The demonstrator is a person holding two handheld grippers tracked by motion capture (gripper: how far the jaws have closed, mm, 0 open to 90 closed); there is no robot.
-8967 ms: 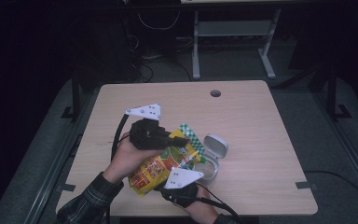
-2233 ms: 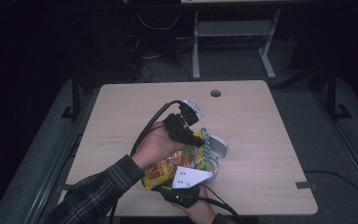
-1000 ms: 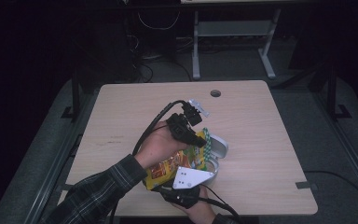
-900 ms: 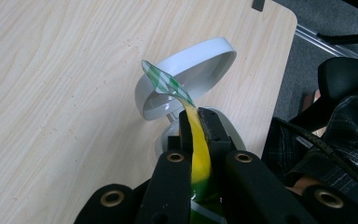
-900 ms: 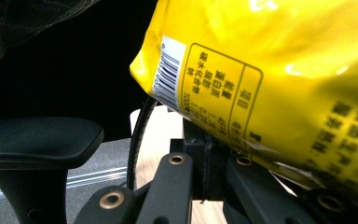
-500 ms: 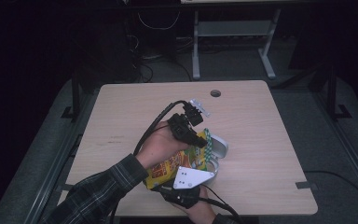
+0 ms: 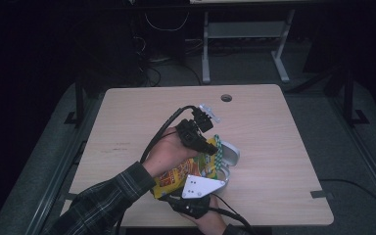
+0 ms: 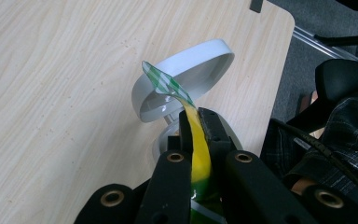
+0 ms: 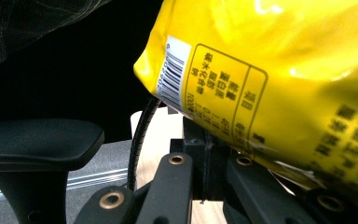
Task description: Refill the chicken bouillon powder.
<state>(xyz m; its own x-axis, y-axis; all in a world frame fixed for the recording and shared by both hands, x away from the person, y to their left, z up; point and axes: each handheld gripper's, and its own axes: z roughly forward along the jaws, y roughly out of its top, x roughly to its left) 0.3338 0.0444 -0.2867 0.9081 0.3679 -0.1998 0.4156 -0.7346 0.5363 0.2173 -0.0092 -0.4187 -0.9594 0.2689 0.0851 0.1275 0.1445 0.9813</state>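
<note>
A yellow snack bag (image 7: 178, 175) is held between both grippers near the table's front edge. My left gripper (image 7: 209, 145) is shut on the bag's green-and-white checkered top strip (image 8: 164, 83); the yellow film (image 8: 198, 154) runs up between its closed jaws. That strip hangs over a white round container (image 7: 229, 157) whose hinged lid (image 8: 214, 49) stands open. My right gripper (image 7: 188, 197) sits under its grey plate at the bag's near end. In the right gripper view the bag (image 9: 270, 84) shows its barcode, and its lower edge is pinched by the right gripper (image 9: 207, 140).
The wooden table (image 7: 274, 127) has a round cable hole (image 7: 226, 98) at the back. A black chair armrest (image 9: 37, 140) lies below the table's front edge. A metal desk frame (image 7: 245, 34) stands on the floor behind.
Since the oldest frame my left hand has carried the bag's top to the right, over the container. Over the last second nothing has visibly moved.
</note>
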